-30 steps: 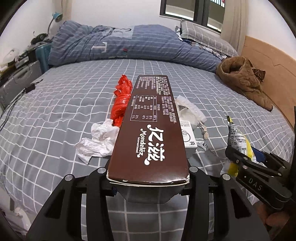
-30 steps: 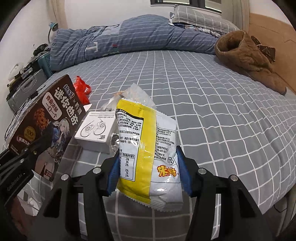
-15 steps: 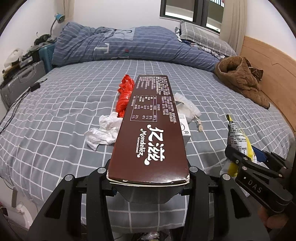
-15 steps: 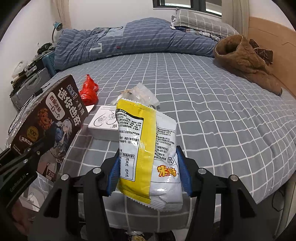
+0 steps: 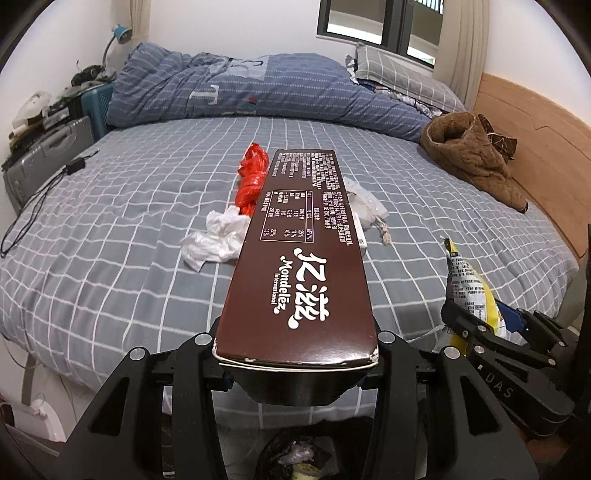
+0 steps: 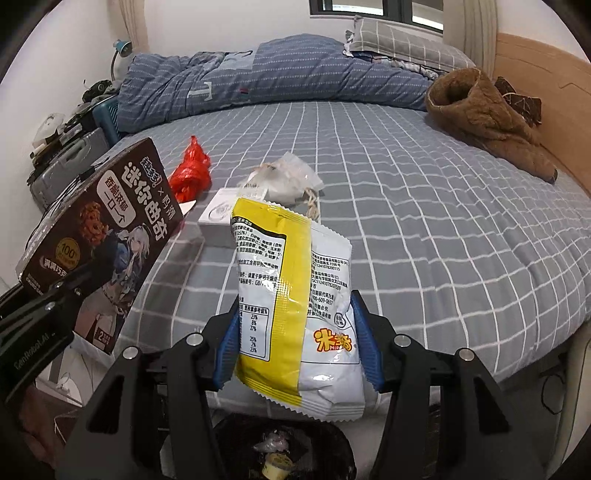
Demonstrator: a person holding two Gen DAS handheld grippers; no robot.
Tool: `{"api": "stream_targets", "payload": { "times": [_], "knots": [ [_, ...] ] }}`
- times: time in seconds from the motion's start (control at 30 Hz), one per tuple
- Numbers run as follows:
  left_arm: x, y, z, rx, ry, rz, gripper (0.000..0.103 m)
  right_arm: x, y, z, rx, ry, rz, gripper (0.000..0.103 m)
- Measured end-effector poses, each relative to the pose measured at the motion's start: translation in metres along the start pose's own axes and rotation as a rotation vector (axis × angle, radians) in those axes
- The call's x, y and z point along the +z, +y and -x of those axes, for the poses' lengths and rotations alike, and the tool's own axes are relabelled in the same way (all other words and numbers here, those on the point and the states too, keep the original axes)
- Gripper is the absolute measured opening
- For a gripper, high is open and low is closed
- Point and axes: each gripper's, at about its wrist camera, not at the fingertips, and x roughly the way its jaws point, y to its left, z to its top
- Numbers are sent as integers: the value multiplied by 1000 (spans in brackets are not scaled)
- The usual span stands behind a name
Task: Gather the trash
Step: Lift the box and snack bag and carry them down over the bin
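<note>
currently left tool (image 5: pixel 295 354) clamped on brown cookie box (image 5: pixel 301 258), right tool (image 6: pixel 295 354) clamped on yellow-white snack bag (image 6: pixel 295 306), both at the bed (image 5: pixel 110 229) edge above a black bin (image 6: pixel 280 446). grey checked sheet carries red plastic bag (image 5: pixel 251 181), crumpled white tissue (image 5: pixel 218 240), small white box (image 6: pixel 221 218), clear pouch (image 6: pixel 291 181). blue duvet (image 5: pixel 236 92), brown jacket (image 5: pixel 472 158), wooden headboard (image 5: pixel 535 147), window (image 5: pixel 380 26), suitcase (image 5: pixel 48 155).

My two wrist cameras sit side by side at the foot of the bed (image 5: pixel 110 206), angled down across it, both showing the red bag (image 6: pixel 190 173).
</note>
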Motion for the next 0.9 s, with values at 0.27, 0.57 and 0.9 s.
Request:
{"api": "stream_targets", "payload": {
  "times": [0.27, 0.57, 0.9],
  "knots": [
    [-17, -4, 21, -3, 5, -6, 43, -19, 6, 22, 8, 5, 1, 51],
    [-45, -5, 45, -4, 25, 0, 43, -42, 13, 50, 22, 11, -3, 51],
    [-79, -9, 72, -10, 54, -18, 43, -74, 11, 74, 13, 39, -11, 51]
  ]
}}
